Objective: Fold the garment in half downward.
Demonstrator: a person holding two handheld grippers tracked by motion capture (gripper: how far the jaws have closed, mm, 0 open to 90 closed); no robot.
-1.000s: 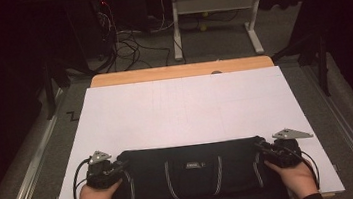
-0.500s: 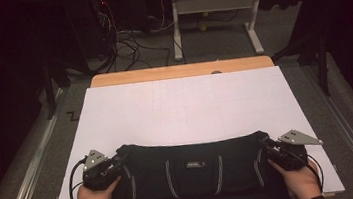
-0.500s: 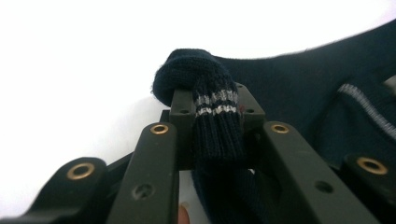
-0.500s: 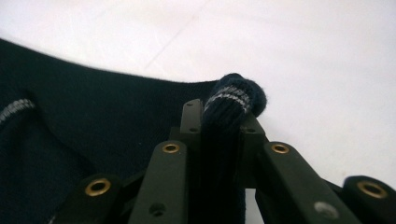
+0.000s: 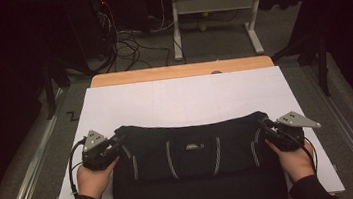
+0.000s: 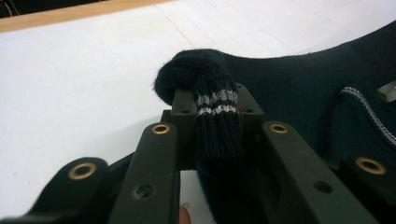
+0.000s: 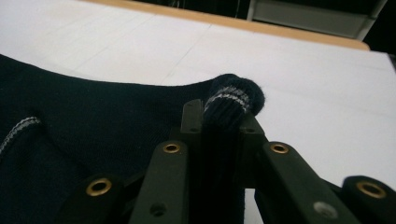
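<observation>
- At the near edge of the white table sheet, toward six o'clock, a dark knit garment lies spread, its lower part hanging off the table toward the person.
- Left gripper, at nine o'clock of the garment, has its jaws closed tight on a bunched corner of ribbed knit with pale stripes; a knob of cloth pokes out past the tips.
- Right gripper, at three o'clock, is clamped the same way on the opposite striped corner.
- Risk: each hold is a narrow pinch near the fabric's edge. Judging by the little knob beyond the tips, a sharp tug could pull the knit through the pads and drop one corner.
- Risk: if one hand rises faster than the other, the garment probably skews and folds crooked.
- Risk: the hanging part weighs on the grip, so lifting may stretch the ribbing, or the cloth may drag along the table's near edge.
- Risk: pulling the hands apart toward nine and three o'clock overstretches the knit.
</observation>
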